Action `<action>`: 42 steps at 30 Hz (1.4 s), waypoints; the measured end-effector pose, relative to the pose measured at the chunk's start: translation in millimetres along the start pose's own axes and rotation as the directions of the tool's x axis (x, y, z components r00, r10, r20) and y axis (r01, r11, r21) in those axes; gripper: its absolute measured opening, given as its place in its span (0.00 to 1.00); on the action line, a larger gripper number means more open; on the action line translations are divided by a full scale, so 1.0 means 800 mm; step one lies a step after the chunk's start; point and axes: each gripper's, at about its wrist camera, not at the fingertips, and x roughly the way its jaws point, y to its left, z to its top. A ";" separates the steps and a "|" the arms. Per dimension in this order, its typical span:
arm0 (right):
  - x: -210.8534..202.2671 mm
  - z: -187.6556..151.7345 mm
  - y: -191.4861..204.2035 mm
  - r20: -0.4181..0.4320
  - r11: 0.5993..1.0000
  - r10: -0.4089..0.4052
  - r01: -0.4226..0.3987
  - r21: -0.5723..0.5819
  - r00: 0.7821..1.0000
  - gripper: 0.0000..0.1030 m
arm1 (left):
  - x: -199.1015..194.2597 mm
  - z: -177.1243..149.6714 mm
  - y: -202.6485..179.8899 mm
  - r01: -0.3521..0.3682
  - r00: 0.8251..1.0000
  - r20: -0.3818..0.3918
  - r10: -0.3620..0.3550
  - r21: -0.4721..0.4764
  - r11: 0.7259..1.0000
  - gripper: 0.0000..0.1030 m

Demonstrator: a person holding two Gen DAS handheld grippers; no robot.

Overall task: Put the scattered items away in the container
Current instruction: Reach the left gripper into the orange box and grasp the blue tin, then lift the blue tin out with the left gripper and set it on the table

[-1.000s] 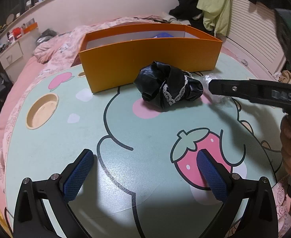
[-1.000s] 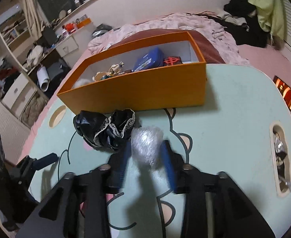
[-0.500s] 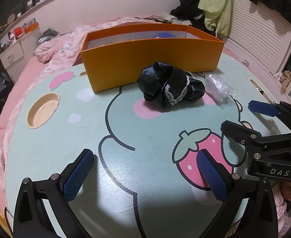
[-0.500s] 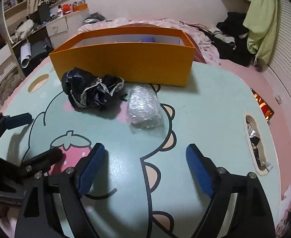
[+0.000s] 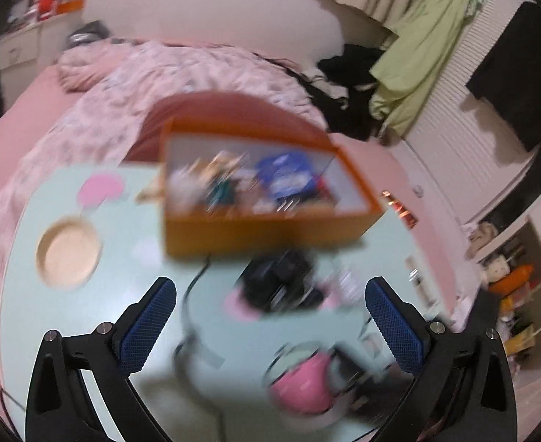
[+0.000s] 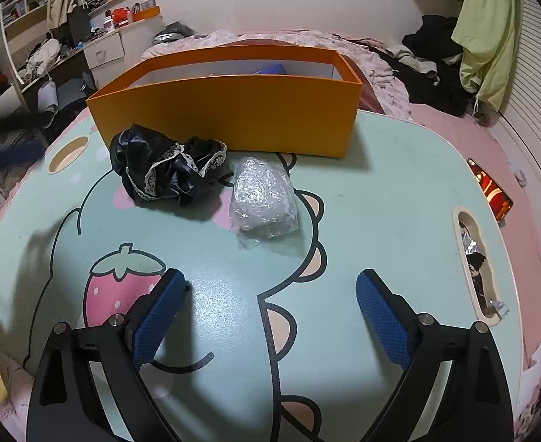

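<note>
I am looking down on a mint-green table printed with cartoon animals and a strawberry, which is standing beside a bed covered in pink bedding. A rectangular orange cardboard box is sitting at the table's far edge; through the blurred left wrist view I am seeing a blue packet and other small things lying inside it. Just in front of the box, a crumpled black satin garment with white lace trim is lying on the tabletop. Just to its right, a wad of clear bubble wrap is resting on the table, out of the box.

My right gripper is hovering nearer to me than the bubble wrap, its jaws opening and already standing wide, with nothing between its blue pads. My left gripper is also spread wide though its jaws are closing slightly, gripping nothing, with the black garment lying beyond its tips.
</note>
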 end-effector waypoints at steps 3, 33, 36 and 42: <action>0.000 0.000 0.001 0.000 1.000 -0.001 0.001 0.001 1.000 0.91 | 0.036 0.050 -0.013 0.022 0.996 -0.089 -0.026 -0.043 0.999 0.81; 0.005 0.002 0.000 0.004 1.000 0.017 -0.017 0.006 1.000 0.91 | 0.176 0.121 -0.017 0.120 0.965 -0.221 -0.140 -0.101 0.988 0.64; 0.005 0.002 0.001 0.004 1.000 0.017 -0.017 0.007 1.000 0.91 | 0.117 0.122 -0.032 0.198 0.969 -0.137 -0.205 -0.063 0.978 0.64; 0.004 0.002 0.001 0.004 1.000 0.016 -0.016 0.008 1.000 0.91 | 0.000 0.074 -0.037 0.165 0.986 -0.046 -0.162 0.057 0.985 0.64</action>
